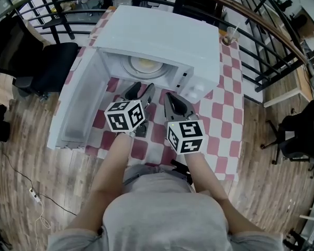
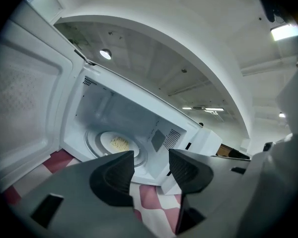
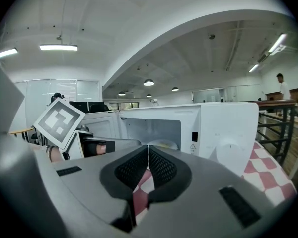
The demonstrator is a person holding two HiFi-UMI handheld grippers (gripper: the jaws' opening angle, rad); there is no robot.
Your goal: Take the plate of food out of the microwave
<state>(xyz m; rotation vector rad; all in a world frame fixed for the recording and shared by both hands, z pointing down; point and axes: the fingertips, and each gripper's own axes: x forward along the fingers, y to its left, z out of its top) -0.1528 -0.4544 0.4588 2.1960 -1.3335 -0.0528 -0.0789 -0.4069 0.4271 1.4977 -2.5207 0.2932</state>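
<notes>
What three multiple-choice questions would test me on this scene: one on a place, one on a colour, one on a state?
1. Where is the round white plate of yellow food? A on the floor; B inside the open white microwave oven; C in a gripper.
2. Which colours has the checked tablecloth? A blue and white; B red and white; C green and yellow.
3. How do the left gripper's jaws stand? A apart, empty; B pressed together; C clamped on the plate.
Answers: 1 B, it shows inside the cavity; 2 B, red and white squares; 3 A, a clear gap between them.
</notes>
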